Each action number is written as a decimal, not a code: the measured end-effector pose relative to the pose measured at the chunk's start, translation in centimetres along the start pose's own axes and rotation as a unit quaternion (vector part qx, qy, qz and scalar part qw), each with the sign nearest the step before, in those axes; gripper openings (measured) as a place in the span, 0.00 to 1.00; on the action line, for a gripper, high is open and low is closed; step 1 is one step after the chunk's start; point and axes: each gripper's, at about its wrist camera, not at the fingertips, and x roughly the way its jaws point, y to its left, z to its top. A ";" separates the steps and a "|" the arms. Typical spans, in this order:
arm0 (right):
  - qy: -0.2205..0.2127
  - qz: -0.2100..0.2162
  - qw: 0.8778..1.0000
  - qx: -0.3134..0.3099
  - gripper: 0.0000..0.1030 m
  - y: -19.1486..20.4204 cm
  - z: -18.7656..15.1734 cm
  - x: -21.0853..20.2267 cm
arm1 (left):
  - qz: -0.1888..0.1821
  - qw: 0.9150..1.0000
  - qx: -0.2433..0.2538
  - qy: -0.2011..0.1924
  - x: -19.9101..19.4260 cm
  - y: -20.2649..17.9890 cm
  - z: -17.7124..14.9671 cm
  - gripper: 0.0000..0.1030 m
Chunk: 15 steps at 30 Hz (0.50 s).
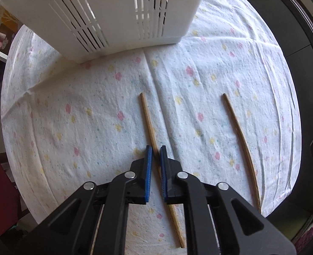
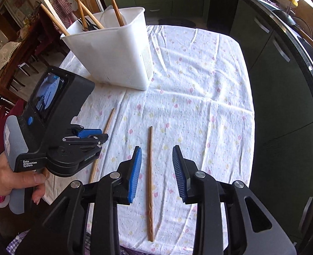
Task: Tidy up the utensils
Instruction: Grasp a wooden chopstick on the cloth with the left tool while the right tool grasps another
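Through my left wrist camera, my left gripper (image 1: 155,152) has its blue pads narrowed around a light chopstick (image 1: 151,130) on the flowered tablecloth (image 1: 82,110), though I cannot tell if they pinch it; a darker chopstick (image 1: 242,138) lies apart at 3 o'clock, and the white slotted bin (image 1: 113,17) stands at 12. Through my right wrist camera, my right gripper (image 2: 157,155) gapes wide, the darker chopstick (image 2: 150,170) between its pads untouched; at 9 o'clock the left unit reads "Data Acquisition System" (image 2: 29,164), and at 11 the bin (image 2: 113,53) holds wooden-handled utensils (image 2: 113,2).
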 end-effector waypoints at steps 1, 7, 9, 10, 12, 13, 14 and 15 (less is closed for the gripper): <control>0.014 0.001 1.000 -0.003 0.30 0.1 -0.1 0.9 | -0.001 1.000 0.003 0.000 0.0 0.1 -0.1 0.07; 0.112 -0.014 0.992 -0.047 0.30 1.5 -1.3 6.8 | -0.014 1.000 0.010 -0.004 -1.1 1.4 -1.2 0.06; 0.129 -0.021 0.990 -0.059 0.30 2.1 -1.6 7.8 | -0.017 1.000 0.014 -0.014 -2.1 2.0 -1.5 0.06; 0.133 -0.025 0.989 -0.063 0.30 2.4 -1.6 8.2 | -0.018 1.000 0.017 -0.019 -2.6 2.2 -1.7 0.06; 0.140 -0.035 0.987 -0.071 0.30 2.7 -1.5 8.7 | -0.019 0.999 0.022 -0.030 -3.7 2.5 -2.1 0.06; 0.144 -0.037 0.986 -0.072 0.30 2.9 -1.4 8.9 | -0.022 0.999 0.025 -0.034 -4.3 2.7 -2.3 0.06; 0.149 -0.037 0.985 -0.073 0.30 3.0 -1.2 9.2 | -0.025 0.999 0.027 -0.039 -4.8 2.9 -2.6 0.06; 0.155 -0.035 0.985 -0.074 0.30 3.1 -1.1 9.5 | -0.028 0.998 0.028 -0.043 -5.3 3.1 -2.9 0.06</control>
